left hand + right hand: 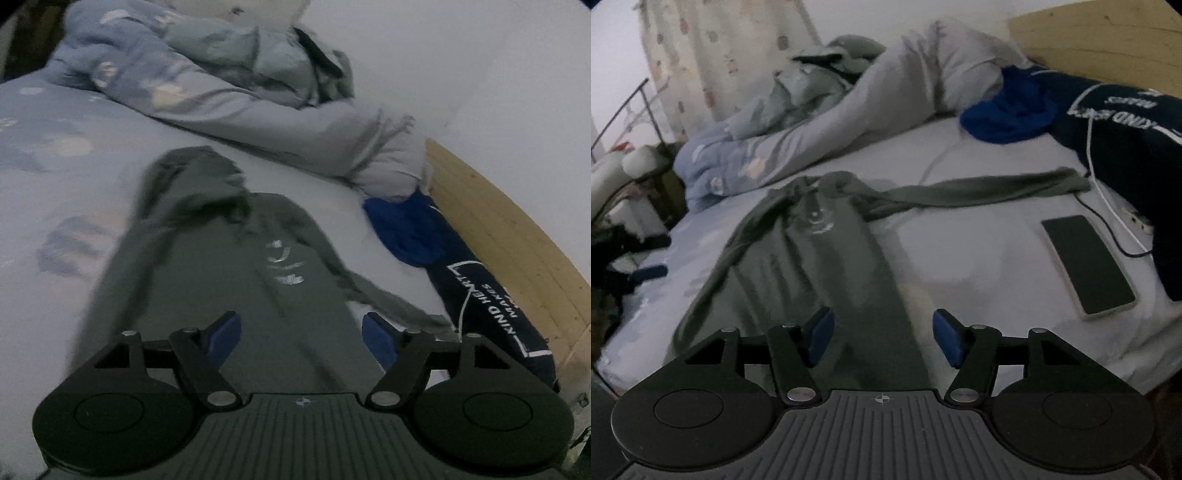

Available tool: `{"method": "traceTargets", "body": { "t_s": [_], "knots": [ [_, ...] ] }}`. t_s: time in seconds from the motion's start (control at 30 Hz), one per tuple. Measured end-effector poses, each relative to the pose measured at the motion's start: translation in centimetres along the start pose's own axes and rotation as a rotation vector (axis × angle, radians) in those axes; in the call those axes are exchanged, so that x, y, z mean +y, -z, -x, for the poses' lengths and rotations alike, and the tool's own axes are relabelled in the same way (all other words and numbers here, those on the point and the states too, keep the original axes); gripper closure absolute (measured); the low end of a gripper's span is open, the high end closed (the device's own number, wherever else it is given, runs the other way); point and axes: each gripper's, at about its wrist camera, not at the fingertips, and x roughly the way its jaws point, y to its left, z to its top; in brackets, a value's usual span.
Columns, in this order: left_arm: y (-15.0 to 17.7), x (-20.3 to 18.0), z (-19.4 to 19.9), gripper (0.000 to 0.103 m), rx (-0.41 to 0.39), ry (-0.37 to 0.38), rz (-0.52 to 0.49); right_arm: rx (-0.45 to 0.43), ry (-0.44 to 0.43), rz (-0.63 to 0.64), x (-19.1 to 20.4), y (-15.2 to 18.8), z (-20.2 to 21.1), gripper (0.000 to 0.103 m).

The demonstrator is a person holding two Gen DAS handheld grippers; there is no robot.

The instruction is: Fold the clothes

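Grey-green cotton, a long-sleeved top (827, 266) lies on the pale bedsheet (967, 251), its long axis running straight away from both claws, collar far. The left gripper (301, 341) and right gripper (882, 338) both hover spread and empty over its near hem. One sleeve trails right toward the black phone (1087, 266) (cables beside it); sheet left of the top offers room.

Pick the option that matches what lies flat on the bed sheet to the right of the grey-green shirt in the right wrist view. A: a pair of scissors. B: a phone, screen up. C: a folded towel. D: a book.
B: a phone lies flat with its dark screen up on the bed sheet, right of the grey-green shirt, with a white cable running beside it.
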Motion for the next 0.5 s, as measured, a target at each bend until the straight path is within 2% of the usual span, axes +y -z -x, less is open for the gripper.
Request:
{"method": "traceTargets", "body": {
  "t_s": [0.17,0.27,0.33,0.5],
  "knots": [
    [-3.4,-2.9,-6.1,0.025,0.026,0.044,0.011,-0.038,-0.011,-0.038,-2.4,-3.1,-2.7,0.039],
    [-5.6,-4.2,-9.5,0.025,0.027,0.067,0.040,-0.078,-0.053,-0.064,-4.1,-7.0,-5.0,0.030],
    [-6.9,-4.9,-11.7,0.023,0.027,0.058,0.042,-0.112,-0.078,-0.072,-5.1,-9.8,-6.5,0.026],
    [-8.9,-6.0,-18.3,0.023,0.083,0.003,0.019,-0.216,-0.113,-0.096,-8.1,-15.6,-10.5,0.025]
  ]
}}
